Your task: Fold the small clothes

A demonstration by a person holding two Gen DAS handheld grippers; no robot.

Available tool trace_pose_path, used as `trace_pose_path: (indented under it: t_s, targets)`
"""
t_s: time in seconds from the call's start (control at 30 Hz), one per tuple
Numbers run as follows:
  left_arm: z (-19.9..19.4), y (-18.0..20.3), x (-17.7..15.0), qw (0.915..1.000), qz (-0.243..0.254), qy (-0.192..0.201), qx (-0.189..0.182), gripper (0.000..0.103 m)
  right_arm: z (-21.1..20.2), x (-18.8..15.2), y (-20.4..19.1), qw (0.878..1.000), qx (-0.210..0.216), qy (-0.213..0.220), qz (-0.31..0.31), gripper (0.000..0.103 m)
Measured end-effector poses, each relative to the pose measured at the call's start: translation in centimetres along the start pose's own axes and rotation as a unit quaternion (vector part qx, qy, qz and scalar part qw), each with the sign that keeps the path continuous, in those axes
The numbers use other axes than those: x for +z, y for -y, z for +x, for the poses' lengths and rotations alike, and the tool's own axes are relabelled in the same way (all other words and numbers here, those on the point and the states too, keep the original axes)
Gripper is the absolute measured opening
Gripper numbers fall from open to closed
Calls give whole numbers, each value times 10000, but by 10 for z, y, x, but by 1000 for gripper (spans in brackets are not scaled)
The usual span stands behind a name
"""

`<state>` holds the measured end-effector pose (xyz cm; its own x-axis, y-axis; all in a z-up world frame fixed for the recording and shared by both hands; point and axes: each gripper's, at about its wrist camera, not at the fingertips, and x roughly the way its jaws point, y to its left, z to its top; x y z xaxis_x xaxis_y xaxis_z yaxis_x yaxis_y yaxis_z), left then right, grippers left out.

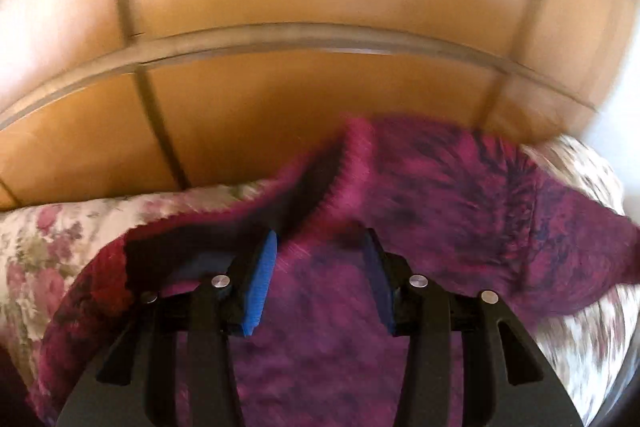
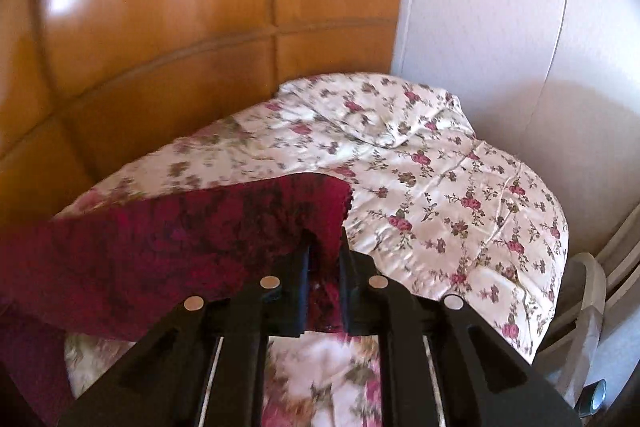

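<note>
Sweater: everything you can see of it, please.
The sweater is a fuzzy magenta knit mottled with dark purple, with a ribbed edge. It is lifted and draped over the floral bedspread. The right gripper is shut on one edge. The left gripper has knit between its fingers; grip unclear.

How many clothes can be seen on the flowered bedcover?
1: a magenta tie-dye knitted garment lies over the flowered bedcover beside the wooden panelling; the right tongs pinch its edge. Others may be hidden.

Right gripper (image 2: 324,267) clamped on maroon garment (image 2: 160,239), lifted over floral bedspread (image 2: 440,179).
</note>
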<state>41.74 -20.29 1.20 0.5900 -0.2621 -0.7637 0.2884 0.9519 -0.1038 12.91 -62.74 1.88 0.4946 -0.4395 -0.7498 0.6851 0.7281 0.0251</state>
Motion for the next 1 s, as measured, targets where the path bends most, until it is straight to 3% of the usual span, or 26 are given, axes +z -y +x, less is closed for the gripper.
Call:
trace_pose_path:
  t_s: [0.1, 0.2, 0.27, 0.3, 0.4, 0.47, 0.53, 0.67, 0.8, 0.83, 0.9, 1.0]
  targets:
    - [-8, -21, 3, 9994, -338, 57, -44, 44, 24, 10, -5, 9996, -229, -156, -74, 11]
    - [-27, -39, -13, 9993, -346, 155, 47, 44, 48, 15, -14, 9971, -670, -194, -315, 11]
    - [-41, -53, -30, 9990, -376, 210, 97, 44, 54, 15, -14, 9961, -806, -195, -299, 33]
    - [-48, -62, -38, 9987, -446, 214, 97, 45, 54, 15, -14, 9961, -827, -169, -262, 54]
    - [-70, -104, -69, 9960, -875, 192, 56, 57, 34, 8, -23, 9963, -801, 132, -264, 74]
    - [-92, -143, -97, 9922, -1221, 231, 89, 57, 13, -4, -40, 9969, -537, 302, -487, 86]
    - [-110, -172, -117, 9882, -1473, 279, 301, 57, -15, -19, -64, 9952, -207, 549, -785, 91]
    - [-150, -249, -165, 9716, -2242, 370, 663, 57, -59, -56, -123, 9860, 729, 680, -1338, 95]
    - [-185, -296, -197, 9580, -2700, 531, 804, 59, -94, -105, -199, 9608, 1778, 551, -2055, 95]
    - [-194, -304, -202, 9547, -2775, 593, 895, 62, -103, -123, -222, 9520, 2052, 453, -2225, 95]
    - [-217, -325, -217, 9476, -3012, 821, 685, 71, -110, -143, -247, 9435, 2338, 295, -2329, 95]
    - [-226, -352, -232, 9408, -3108, 778, 1106, 78, -121, -177, -287, 9293, 2751, 24, -2466, 95]
